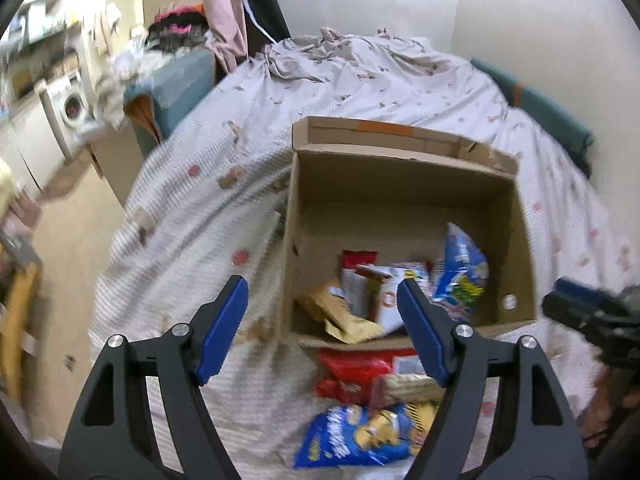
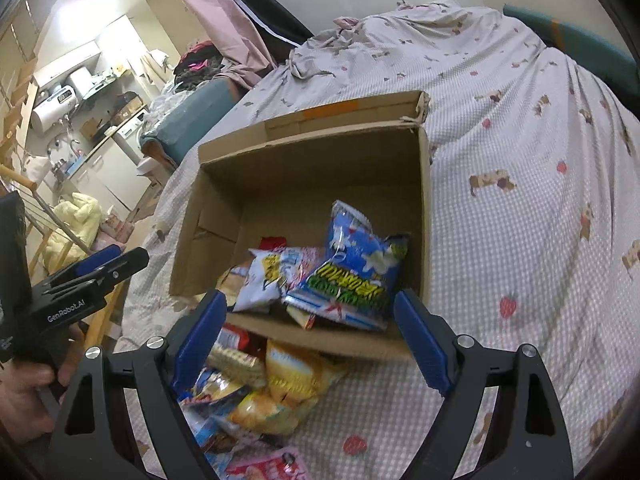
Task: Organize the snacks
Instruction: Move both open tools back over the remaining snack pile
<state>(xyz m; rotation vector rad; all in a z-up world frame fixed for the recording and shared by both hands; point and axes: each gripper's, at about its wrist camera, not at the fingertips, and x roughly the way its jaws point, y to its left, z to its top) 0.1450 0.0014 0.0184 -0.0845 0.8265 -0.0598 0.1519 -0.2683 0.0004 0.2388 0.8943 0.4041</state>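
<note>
An open cardboard box (image 1: 404,184) (image 2: 304,168) stands on the bed. Inside lie several snack packs, among them a blue popcorn bag (image 1: 460,268) (image 2: 356,268) and a tan pack (image 1: 340,312). More snacks lie on the bedsheet in front of the box: a red pack (image 1: 352,372), a wafer pack (image 1: 408,388), a blue chip bag (image 1: 356,436) and a yellow bag (image 2: 296,372). My left gripper (image 1: 322,320) is open and empty above the box's near edge. My right gripper (image 2: 308,336) is open and empty over the box's near wall.
The bed (image 2: 520,184) has a white patterned sheet with a rumpled heap at the far end. A teal sofa (image 1: 180,84) and a kitchen with a washing machine (image 1: 74,106) are at the left. The floor (image 1: 72,232) lies left of the bed.
</note>
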